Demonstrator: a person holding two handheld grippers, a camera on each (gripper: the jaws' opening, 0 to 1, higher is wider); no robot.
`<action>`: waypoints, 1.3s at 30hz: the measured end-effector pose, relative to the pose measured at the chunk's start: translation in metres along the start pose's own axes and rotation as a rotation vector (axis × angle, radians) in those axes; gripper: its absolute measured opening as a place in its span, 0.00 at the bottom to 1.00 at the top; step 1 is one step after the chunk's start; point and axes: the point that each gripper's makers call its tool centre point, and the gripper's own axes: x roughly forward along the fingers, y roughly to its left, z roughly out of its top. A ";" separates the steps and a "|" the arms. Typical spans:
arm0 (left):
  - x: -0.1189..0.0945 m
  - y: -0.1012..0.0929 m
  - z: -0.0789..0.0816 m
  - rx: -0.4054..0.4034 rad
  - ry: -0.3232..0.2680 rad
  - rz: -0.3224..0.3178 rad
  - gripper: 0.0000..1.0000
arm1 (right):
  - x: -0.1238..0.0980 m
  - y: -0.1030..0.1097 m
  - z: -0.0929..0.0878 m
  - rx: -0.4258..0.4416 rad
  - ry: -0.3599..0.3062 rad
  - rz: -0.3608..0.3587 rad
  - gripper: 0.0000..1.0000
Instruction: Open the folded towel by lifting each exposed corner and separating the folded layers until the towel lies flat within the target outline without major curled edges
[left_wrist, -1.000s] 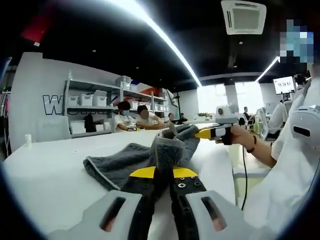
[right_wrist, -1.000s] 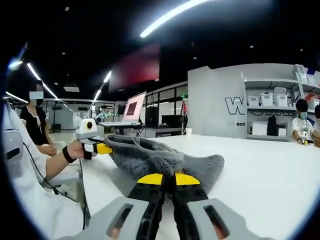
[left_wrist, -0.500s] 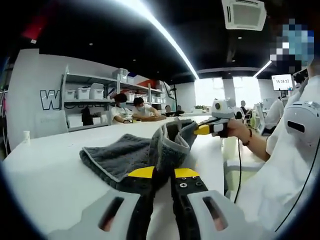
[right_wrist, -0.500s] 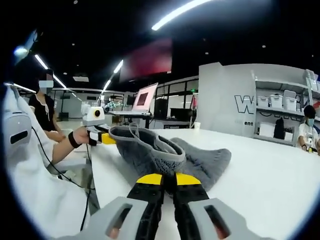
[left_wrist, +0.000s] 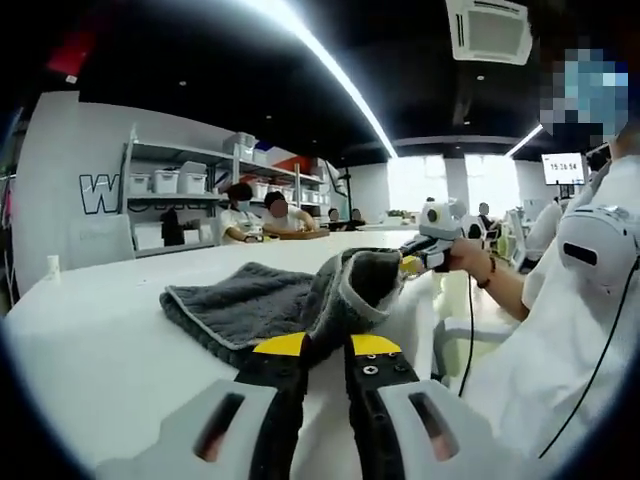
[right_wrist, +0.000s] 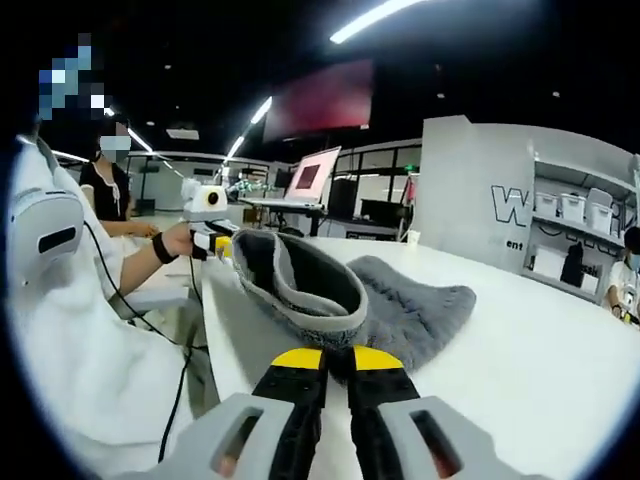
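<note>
While the left gripper (left_wrist: 322, 345) is pinching the near hem of the grey towel (left_wrist: 250, 305) between its yellow-tipped jaws, the left gripper view is showing that hem rising higher than it was a second ago, curling into a thick roll whose far end is running to the right gripper (left_wrist: 412, 264), which a person's hand (left_wrist: 466, 259) is holding out past the right edge of the white table (left_wrist: 90, 350). The rest of the cloth is lying flat on the table toward its middle, apart from the far edge. Compared with the earlier frames, the lifted fold is becoming rounder and more open.

In the right gripper view, the right gripper (right_wrist: 326, 357) is clamping the same trimmed hem, its jaws pressed onto the fabric, and the towel (right_wrist: 415, 310) is arching up and away to the left gripper (right_wrist: 222, 243) near the table's left edge (right_wrist: 225, 340). The top layer is now standing as a hollow hood with its dark inside showing, where half a second ago it was slumped lower. I judge the top layer is peeling free of the one beneath, so the unfolding is under way but far from flat; no target outline is visible on the table.
</note>
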 end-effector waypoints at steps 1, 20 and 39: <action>-0.001 0.000 0.000 -0.001 0.002 0.000 0.13 | 0.000 0.000 -0.001 -0.005 0.007 0.006 0.02; -0.021 -0.006 -0.009 0.023 0.067 -0.033 0.16 | -0.025 0.014 -0.015 -0.204 0.164 0.083 0.06; -0.027 0.001 -0.002 0.041 0.049 0.006 0.16 | -0.030 0.026 0.021 -0.319 0.123 0.011 0.07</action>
